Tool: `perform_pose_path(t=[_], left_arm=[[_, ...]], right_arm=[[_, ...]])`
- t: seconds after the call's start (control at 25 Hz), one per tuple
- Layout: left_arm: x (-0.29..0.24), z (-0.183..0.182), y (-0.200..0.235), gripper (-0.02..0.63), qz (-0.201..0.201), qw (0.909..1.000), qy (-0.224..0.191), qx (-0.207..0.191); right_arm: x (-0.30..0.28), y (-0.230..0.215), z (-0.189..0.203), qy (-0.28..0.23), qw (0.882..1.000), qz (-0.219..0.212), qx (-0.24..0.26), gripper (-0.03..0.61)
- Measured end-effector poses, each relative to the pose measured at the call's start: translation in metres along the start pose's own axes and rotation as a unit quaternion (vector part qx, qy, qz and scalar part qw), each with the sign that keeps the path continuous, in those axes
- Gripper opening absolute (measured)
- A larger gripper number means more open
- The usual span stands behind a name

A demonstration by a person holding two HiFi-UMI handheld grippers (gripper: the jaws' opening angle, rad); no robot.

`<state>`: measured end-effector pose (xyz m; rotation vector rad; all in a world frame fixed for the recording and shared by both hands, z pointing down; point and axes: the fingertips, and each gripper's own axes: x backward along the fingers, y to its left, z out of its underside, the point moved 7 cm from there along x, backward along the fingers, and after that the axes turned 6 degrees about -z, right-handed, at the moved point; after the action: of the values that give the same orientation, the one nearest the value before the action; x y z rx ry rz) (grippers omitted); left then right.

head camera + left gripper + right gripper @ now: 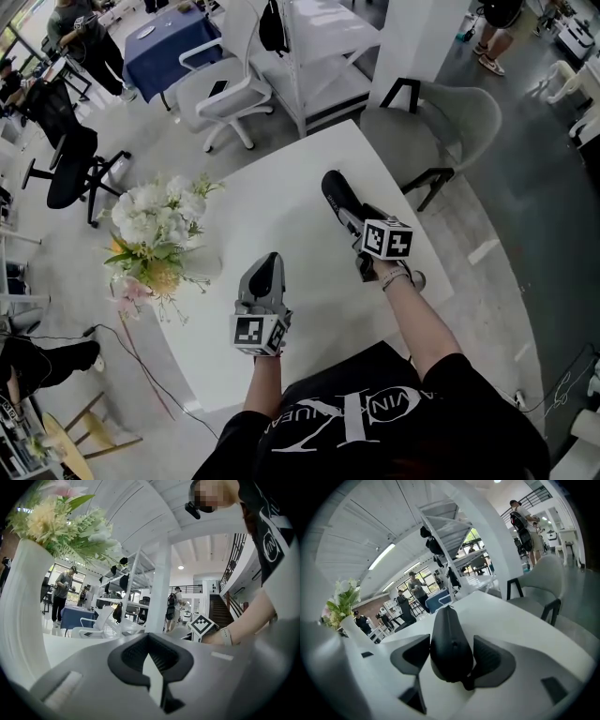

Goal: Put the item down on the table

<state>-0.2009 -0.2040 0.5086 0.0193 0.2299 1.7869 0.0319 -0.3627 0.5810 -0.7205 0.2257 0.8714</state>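
Observation:
A black, oblong, rounded item [334, 187] [447, 634] is held over the right part of the white table [272, 202], its tip pointing away from me. My right gripper [347, 210] [451, 657] is shut on it, one dark pad against each side. I cannot tell whether the item touches the tabletop. My left gripper [267, 269] [152, 657] sits low over the table near its front edge, jaws shut with nothing between them. In the left gripper view, the right gripper's marker cube [202, 624] and the person's wrist show beyond the jaws.
A white vase of white and yellow flowers [155, 230] [23, 616] stands at the table's left edge, close beside the left gripper. A grey chair [441, 122] stands at the far right corner and a white office chair [220, 94] beyond the far edge. People stand further off.

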Motion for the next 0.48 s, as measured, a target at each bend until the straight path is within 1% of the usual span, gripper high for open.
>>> perform_pose_path(t=[0.16,0.36,0.48], left_arm=[[-0.001,0.0,0.001,0.011,0.001,1.0,0.002,0.002],[-0.001,0.001,0.001,0.011,0.001,1.0,0.002,0.005],[-0.001,0.001,0.0,0.011,0.004,1.0,0.002,0.004]], right_arm=[[0.004,0.0,-0.002,0.0,1.0,0.003,0.015,0.261],[0.012,-0.002,-0.006,-0.011,1.0,0.009,0.021,0.261],[0.019,-0.002,-0.009,-0.016,0.999,0.012,0.034,0.261]])
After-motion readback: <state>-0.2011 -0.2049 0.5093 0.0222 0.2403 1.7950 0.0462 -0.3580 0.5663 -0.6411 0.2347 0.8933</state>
